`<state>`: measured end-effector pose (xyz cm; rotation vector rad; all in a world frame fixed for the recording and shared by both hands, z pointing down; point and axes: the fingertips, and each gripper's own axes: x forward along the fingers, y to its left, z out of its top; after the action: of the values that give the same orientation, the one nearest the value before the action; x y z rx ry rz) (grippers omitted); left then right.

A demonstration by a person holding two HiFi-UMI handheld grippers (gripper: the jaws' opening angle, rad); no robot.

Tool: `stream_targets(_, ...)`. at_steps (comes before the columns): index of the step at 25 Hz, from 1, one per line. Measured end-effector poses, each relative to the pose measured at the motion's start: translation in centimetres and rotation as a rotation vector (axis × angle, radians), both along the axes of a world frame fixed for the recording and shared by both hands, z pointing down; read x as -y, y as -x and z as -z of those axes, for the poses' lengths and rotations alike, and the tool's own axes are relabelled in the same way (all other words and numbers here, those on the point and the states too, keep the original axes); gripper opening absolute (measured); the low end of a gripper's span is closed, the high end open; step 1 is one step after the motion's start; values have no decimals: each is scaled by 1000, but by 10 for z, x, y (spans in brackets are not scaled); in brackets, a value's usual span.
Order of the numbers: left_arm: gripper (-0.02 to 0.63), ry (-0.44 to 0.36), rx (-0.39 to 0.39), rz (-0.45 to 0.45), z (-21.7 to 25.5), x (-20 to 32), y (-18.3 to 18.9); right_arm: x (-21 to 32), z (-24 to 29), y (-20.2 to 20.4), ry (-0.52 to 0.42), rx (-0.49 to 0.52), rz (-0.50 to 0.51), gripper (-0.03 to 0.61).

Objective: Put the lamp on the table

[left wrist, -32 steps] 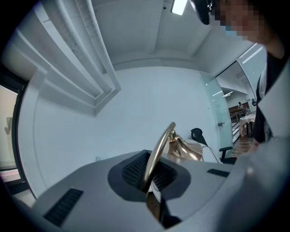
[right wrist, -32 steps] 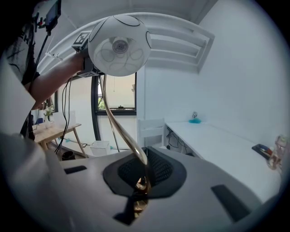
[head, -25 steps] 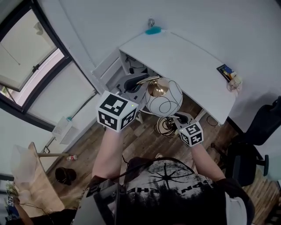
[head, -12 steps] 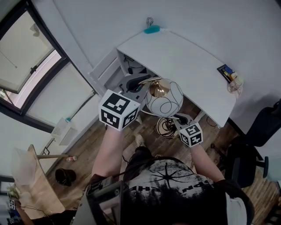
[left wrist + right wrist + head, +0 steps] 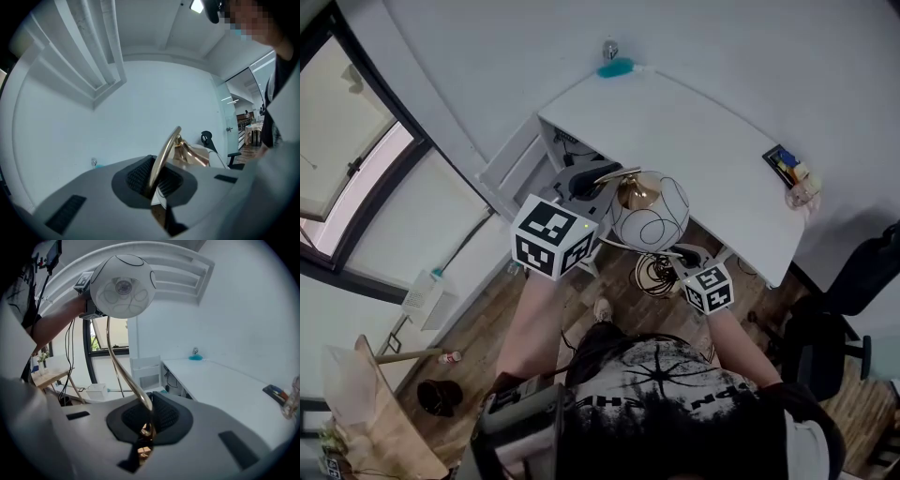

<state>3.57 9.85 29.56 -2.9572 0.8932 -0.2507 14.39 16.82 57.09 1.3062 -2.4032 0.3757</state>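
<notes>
1. The left claw [image 5: 152, 185] pinches the gold hoop of the lamp [image 5: 649, 211]. The right claw [image 5: 147, 427] pinches its stem. Both grips are as before.
2. The lamp hangs in the air at 6 o'clock of the table [image 5: 694, 131], now nearer its front edge.

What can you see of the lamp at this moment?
The lamp has a white globe shade with thin black line patterns, a brass-looking fitting and a thin curved gold stem. It hangs in the air by the white table, resting on nothing. The left gripper and right gripper are each shut on the stem.
</notes>
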Motion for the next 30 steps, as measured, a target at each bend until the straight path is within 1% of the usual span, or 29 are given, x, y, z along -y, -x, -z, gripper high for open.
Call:
stream_targets(7,17,1,8,-45,0,68,15,67,0,19,2,5,-20,18)
stream_targets(11,17,-7,11,-59,-1,93,20,93,-2,25,-6,8,-37,18)
stream_targets(15,17,0,7,-77,2,142,37,138,2,42,0,3,-59,18)
stream_targets(18,17,-4,2,-96,3,169,47,166,3,52,-4,-1,-79,18)
stream_targets(23,17,-16,-6,-121,4,199,60,196,4,65,-16,-9,-107,18)
stream_targets(30,17,-6,-9,-137,-1,218,74,210,0,78,-3,-12,-121,18)
